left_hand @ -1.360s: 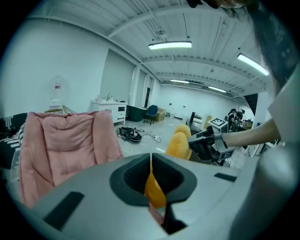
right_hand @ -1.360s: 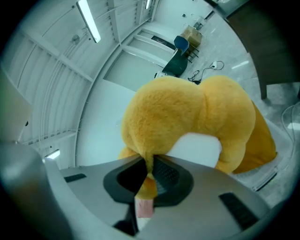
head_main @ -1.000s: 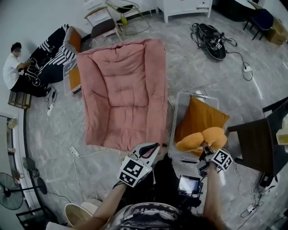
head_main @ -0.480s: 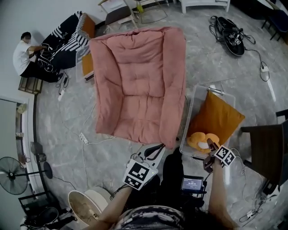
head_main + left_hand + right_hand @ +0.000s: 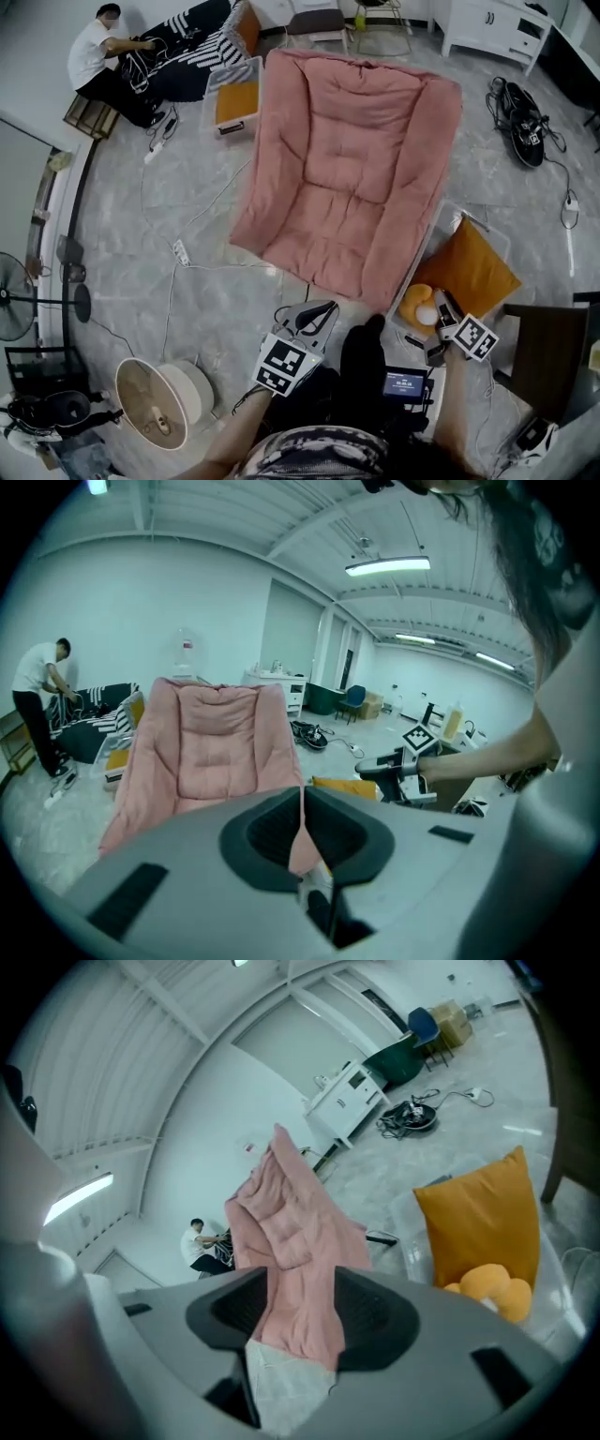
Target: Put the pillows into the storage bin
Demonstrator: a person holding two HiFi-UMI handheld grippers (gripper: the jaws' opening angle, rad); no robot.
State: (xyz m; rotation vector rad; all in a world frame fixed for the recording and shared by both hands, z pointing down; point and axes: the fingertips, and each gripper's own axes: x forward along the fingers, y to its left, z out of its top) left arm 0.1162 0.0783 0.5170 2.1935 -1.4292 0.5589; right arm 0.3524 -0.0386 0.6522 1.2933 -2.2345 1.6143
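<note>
A clear storage bin [image 5: 448,218] stands on the floor at the right. Inside it an orange square pillow [image 5: 475,268] leans upright, with a yellow plush pillow [image 5: 417,306] lying at its near end. My right gripper [image 5: 442,307] hovers just over the plush pillow; its jaws [image 5: 300,1309] stand apart with nothing between them and are closing. The orange pillow [image 5: 483,1215] and the plush pillow [image 5: 491,1288] lie to its right. My left gripper [image 5: 322,311] is shut and empty [image 5: 302,832], near the front edge of a big pink cushion [image 5: 352,169].
A person [image 5: 100,49] works on striped bedding at the far left. A second bin [image 5: 234,98] sits behind the pink cushion. Cables [image 5: 178,251] trail over the floor. A fan [image 5: 19,309], a round tub [image 5: 159,408] and a dark chair [image 5: 548,349] stand nearby.
My right gripper has let go of the yellow plush pillow, which now lies in the bin, and its jaws have parted. The head view has swung left; the left gripper stays shut.
</note>
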